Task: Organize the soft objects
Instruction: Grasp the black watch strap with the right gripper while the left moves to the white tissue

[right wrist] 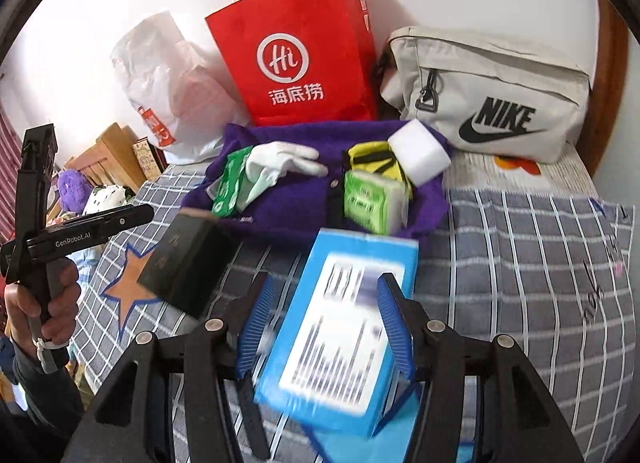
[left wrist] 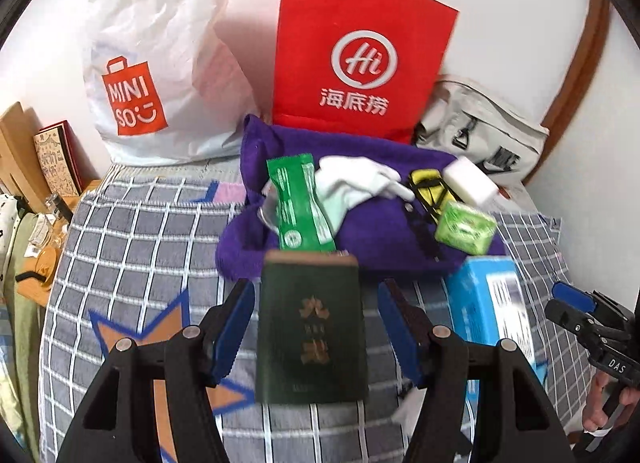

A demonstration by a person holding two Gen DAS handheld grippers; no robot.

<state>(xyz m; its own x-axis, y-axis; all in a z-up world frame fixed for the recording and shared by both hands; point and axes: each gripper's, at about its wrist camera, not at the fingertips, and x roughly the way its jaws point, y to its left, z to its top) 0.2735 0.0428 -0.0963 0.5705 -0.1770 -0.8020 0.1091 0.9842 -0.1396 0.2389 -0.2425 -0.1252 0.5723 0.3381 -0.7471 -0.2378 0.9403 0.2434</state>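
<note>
A purple towel (left wrist: 372, 239) (right wrist: 300, 191) lies on the checked bed. On it lie a green packet (left wrist: 300, 203) (right wrist: 230, 187), a white glove (left wrist: 356, 179) (right wrist: 280, 163), a yellow and black item (left wrist: 428, 183) (right wrist: 372, 159), a white sponge block (left wrist: 470, 181) (right wrist: 420, 151) and a green tissue pack (left wrist: 466, 227) (right wrist: 368, 203). My left gripper (left wrist: 316, 299) is open around a dark green book (left wrist: 312, 327) (right wrist: 188, 259). My right gripper (right wrist: 326, 295) is open around a blue box (right wrist: 340, 335) (left wrist: 492, 303). Both objects look blurred, as if in motion.
A red paper bag (left wrist: 360, 51) (right wrist: 300, 47), a white Miniso plastic bag (left wrist: 156, 59) (right wrist: 160, 79) and a grey Nike pouch (right wrist: 492, 95) (left wrist: 480, 131) stand against the wall. A wooden shelf with books (left wrist: 36, 159) is left of the bed (left wrist: 132, 247).
</note>
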